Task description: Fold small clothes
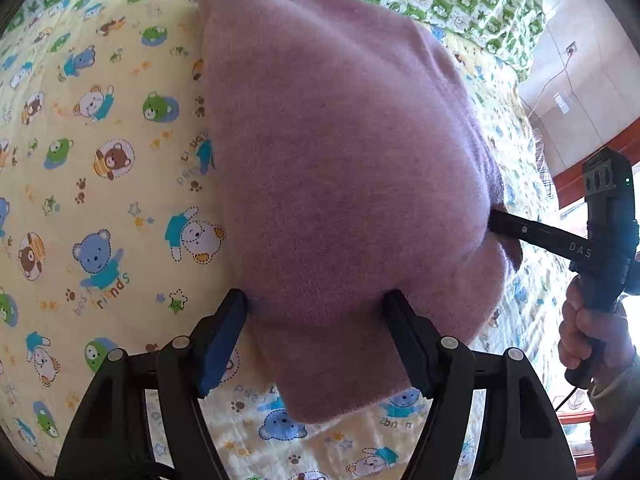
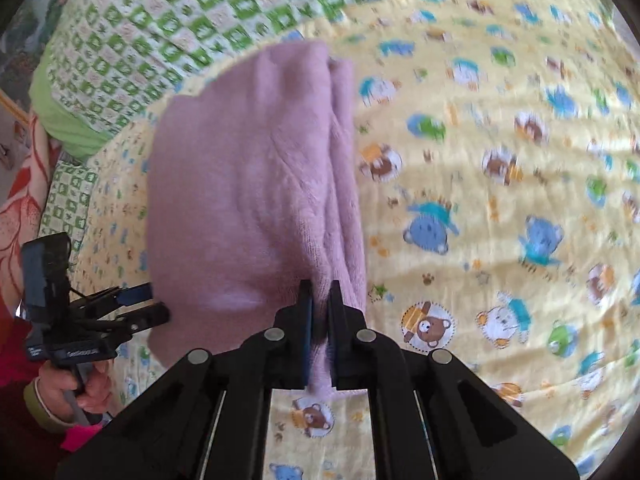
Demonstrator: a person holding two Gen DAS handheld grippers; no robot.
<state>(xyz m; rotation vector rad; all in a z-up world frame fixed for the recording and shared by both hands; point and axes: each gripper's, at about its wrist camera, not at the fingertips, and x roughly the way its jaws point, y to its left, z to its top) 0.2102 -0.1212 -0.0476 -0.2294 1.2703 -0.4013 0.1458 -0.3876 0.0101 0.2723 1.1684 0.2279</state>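
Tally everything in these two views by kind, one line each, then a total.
Pink knitted garment: 1
Hand-held grippers: 2 (left gripper, jaws spread around the garment's near edge; right gripper, jaws shut on the garment)
Yellow bear-print sheet: 1
Green checked quilt: 1
Total: 5

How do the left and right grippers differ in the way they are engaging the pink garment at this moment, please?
The left gripper has its jaws spread wide around the pink garment, while the right gripper is shut on a thin pinch of it. The left one takes the near edge, the right one the bunched side folds. Both are black, hand-held, and angled down over the yellow bear-print sheet.
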